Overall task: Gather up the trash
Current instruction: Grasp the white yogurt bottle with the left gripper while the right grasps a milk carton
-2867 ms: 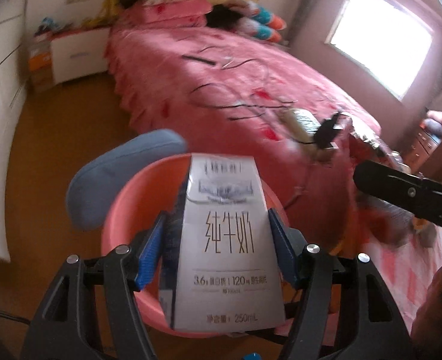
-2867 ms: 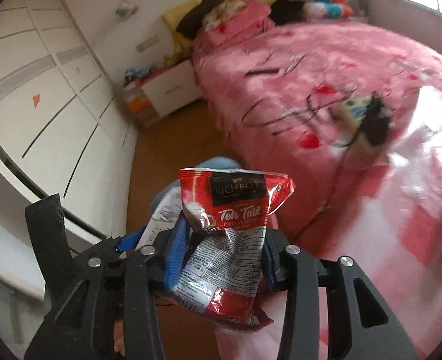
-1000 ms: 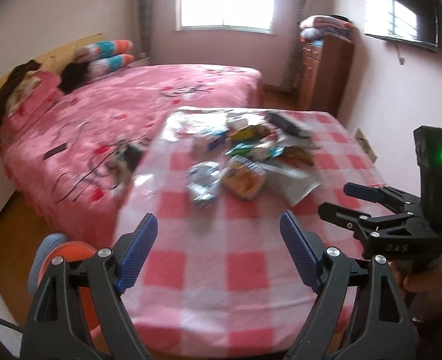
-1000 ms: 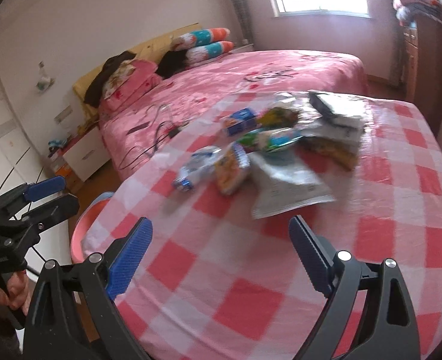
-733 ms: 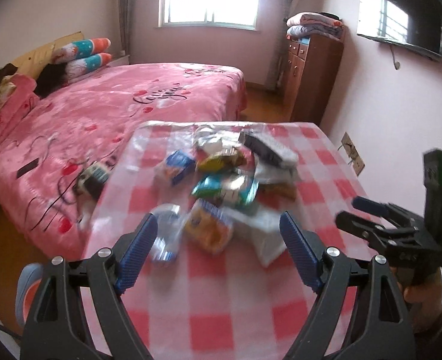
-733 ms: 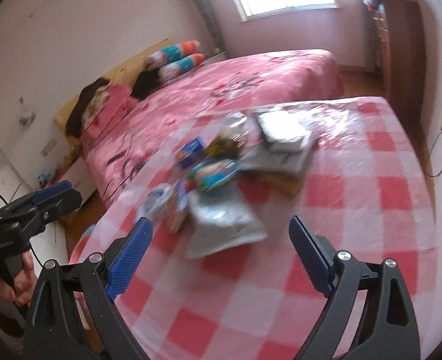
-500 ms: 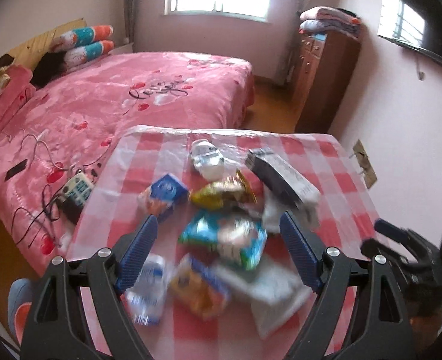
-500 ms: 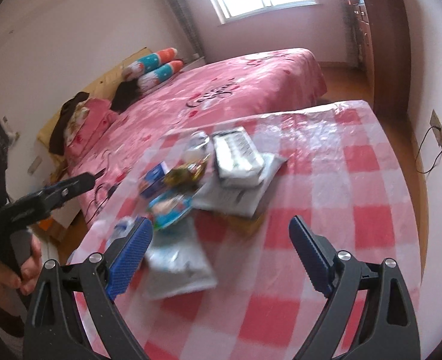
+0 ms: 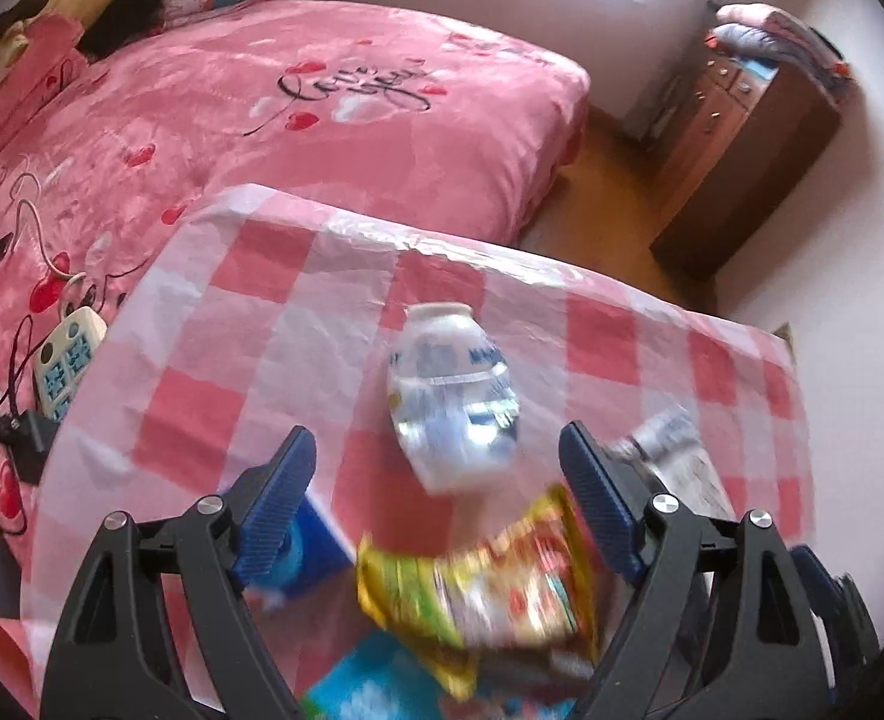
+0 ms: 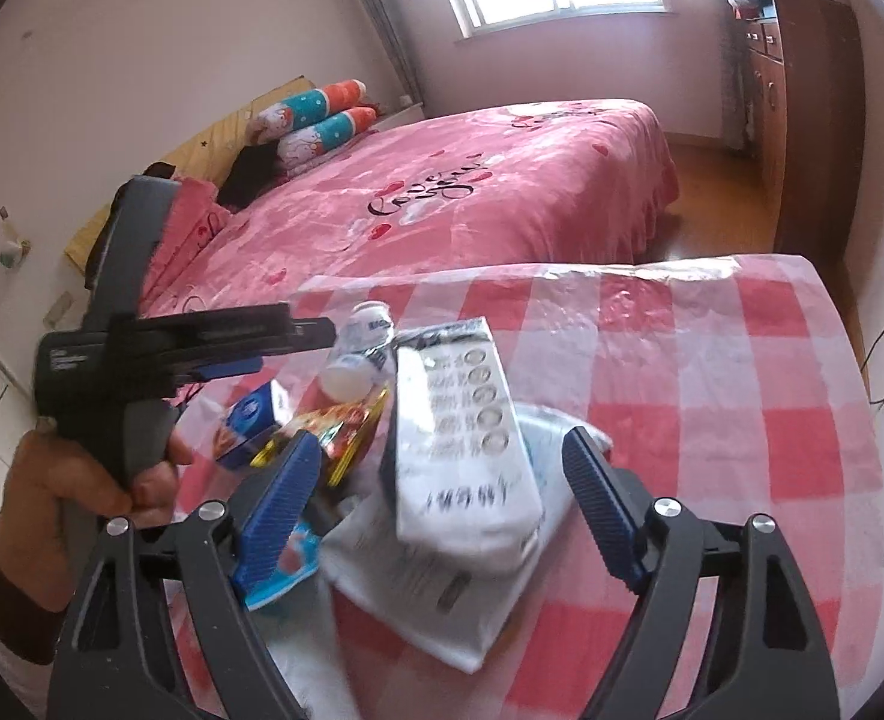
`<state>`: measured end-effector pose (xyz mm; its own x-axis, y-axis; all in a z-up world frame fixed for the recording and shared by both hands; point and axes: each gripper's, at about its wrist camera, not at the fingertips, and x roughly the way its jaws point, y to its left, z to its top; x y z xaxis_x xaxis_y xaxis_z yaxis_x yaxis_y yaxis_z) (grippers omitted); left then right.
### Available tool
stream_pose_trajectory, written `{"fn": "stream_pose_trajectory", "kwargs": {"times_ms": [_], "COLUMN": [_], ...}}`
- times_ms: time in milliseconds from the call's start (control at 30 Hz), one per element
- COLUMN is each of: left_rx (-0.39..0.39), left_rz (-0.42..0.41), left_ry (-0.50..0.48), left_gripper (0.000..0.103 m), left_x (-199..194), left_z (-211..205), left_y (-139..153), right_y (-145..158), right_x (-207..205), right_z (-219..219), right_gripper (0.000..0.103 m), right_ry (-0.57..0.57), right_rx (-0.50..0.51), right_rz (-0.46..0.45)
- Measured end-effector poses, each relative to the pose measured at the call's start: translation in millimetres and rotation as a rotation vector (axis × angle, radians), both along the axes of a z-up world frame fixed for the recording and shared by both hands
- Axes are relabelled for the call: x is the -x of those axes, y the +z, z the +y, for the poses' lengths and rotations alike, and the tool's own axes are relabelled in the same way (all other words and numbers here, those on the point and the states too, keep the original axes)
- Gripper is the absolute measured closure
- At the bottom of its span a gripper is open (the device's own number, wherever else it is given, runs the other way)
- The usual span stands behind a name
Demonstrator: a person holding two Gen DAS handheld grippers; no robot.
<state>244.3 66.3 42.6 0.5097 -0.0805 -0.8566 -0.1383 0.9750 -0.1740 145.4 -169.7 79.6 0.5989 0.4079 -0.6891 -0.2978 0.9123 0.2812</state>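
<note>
Blue-padded jaws of both grippers, which carried a milk carton and a red sachet to the pink basin a few seconds ago, now stand empty over the checked tablecloth (image 9: 213, 324), back at the litter heap. Left gripper (image 9: 438, 483): jaws spread, nothing between the pads, hanging above a crushed plastic bottle (image 9: 451, 396), with a yellow snack wrapper (image 9: 478, 588) and a blue carton (image 10: 246, 420) just beneath. Right gripper (image 10: 442, 492): jaws wide but closing, framing a white milk carton (image 10: 460, 450) that lies on a white plastic pouch (image 10: 435, 588); pads not yet touching it. Remaining trash: all on the table, clustered and overlapping. Judgement: one delivery is complete, a second pickup is beginning, and several trips remain.
</note>
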Motion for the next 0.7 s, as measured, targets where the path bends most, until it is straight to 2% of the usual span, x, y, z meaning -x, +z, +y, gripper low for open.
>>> {"fn": "stream_pose_trajectory", "kwargs": {"times_ms": [167, 333, 433, 500, 700], "left_rx": [0.015, 0.000, -0.057, -0.110, -0.092], "left_rz": [0.029, 0.051, 0.043, 0.038, 0.018], "left_ry": [0.012, -0.006, -0.015, -0.010, -0.041], "left_gripper": [0.019, 0.019, 0.030, 0.045, 0.045], "left_x": [-21, -31, -32, -30, -13], "left_z": [-1, -6, -10, -13, -13], "left_y": [-19, -35, -37, -37, -35], "right_y": [-15, -28, -31, -30, -30], "right_x": [-15, -20, -17, -14, 0], "right_z": [3, 5, 7, 9, 15], "right_gripper": [0.023, 0.039, 0.040, 0.040, 0.041], "right_ry": [0.016, 0.034, 0.044, 0.052, 0.079], "right_rx": [0.007, 0.012, 0.029, 0.043, 0.059], "right_rz": [0.024, 0.037, 0.029, 0.015, 0.003]}}
